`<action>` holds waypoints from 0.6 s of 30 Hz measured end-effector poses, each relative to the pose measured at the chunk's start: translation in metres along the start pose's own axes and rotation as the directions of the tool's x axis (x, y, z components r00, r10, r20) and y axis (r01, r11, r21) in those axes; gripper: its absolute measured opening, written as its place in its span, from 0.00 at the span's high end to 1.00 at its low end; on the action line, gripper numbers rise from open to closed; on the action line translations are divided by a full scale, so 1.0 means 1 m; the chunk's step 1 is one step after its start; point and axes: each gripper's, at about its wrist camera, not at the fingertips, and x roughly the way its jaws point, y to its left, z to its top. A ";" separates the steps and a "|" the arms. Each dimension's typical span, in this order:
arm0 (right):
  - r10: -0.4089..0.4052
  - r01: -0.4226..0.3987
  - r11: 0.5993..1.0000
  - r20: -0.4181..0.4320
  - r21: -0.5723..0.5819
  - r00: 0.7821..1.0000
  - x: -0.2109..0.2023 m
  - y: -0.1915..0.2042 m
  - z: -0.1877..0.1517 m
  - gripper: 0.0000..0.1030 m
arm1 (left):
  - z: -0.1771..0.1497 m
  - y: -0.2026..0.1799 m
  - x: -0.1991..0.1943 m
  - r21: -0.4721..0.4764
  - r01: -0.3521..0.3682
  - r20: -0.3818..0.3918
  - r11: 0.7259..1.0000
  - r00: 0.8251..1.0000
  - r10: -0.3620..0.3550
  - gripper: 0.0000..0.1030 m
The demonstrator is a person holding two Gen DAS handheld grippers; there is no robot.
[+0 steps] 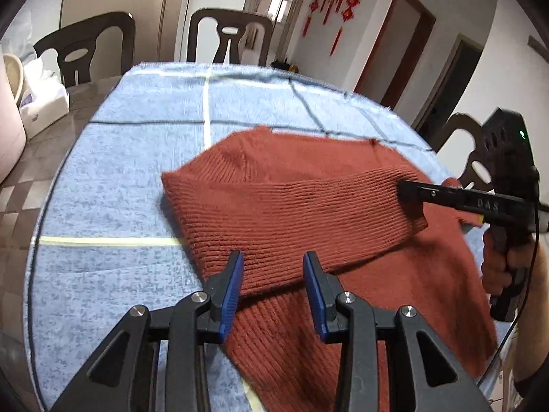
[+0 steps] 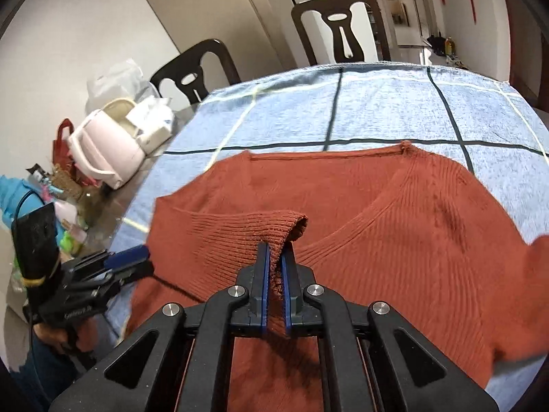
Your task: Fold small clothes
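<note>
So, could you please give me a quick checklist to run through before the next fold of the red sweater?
1. Right hand-held gripper shut on the sleeve cuff: ok.
2. Left hand-held gripper open, its pads clear of the knit: ok.
3. Red sweater lying on the blue checked cloth: ok.
4. Sleeve folded across the body: ok.
5. Sweater's near hem flat: cannot tell, hidden by the hand-held grippers.

the sweater (image 2: 394,240) runs off the frame's bottom edge, its right sleeve blurred.
</note>
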 end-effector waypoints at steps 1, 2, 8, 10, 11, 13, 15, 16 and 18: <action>-0.005 0.006 1.000 -0.028 0.030 1.000 0.009 -0.008 0.001 0.93 | 0.000 0.000 0.001 0.001 -0.004 0.004 1.000 1.000 0.004 0.63; -0.020 0.023 0.998 -0.050 0.055 0.999 0.015 -0.016 0.001 0.93 | 0.000 -0.001 -0.001 0.005 -0.007 0.005 1.000 1.000 0.007 0.63; -0.034 0.034 0.999 0.027 0.003 0.999 -0.011 -0.003 -0.016 0.92 | -0.006 -0.008 -0.017 0.046 -0.032 0.026 0.998 0.999 0.031 0.63; -0.047 0.046 0.998 -0.026 -0.034 0.999 -0.003 -0.001 -0.025 0.92 | -0.009 -0.007 -0.010 0.052 -0.038 0.006 0.998 0.999 0.038 0.63; -0.065 0.063 0.997 -0.046 -0.048 0.997 0.002 0.000 -0.028 0.92 | -0.011 -0.008 -0.008 0.053 -0.049 0.006 0.997 0.999 0.048 0.63; -0.081 0.079 0.995 -0.025 -0.061 0.996 -0.003 0.000 -0.031 0.91 | -0.012 -0.012 -0.011 0.061 -0.065 0.012 0.996 0.998 0.065 0.63; -0.110 0.110 0.992 -0.006 -0.060 0.994 -0.016 0.000 -0.034 0.90 | -0.016 -0.016 -0.020 0.060 -0.057 0.010 0.997 0.998 0.057 0.63; -0.107 0.108 0.992 0.015 -0.072 0.994 -0.025 0.001 -0.037 0.89 | -0.018 -0.018 -0.025 0.059 -0.056 0.006 0.997 0.998 0.056 0.63; -0.092 0.095 0.992 0.045 -0.079 0.995 -0.046 0.002 -0.048 0.77 | -0.027 -0.020 -0.039 0.055 -0.048 0.016 0.997 0.999 0.047 0.62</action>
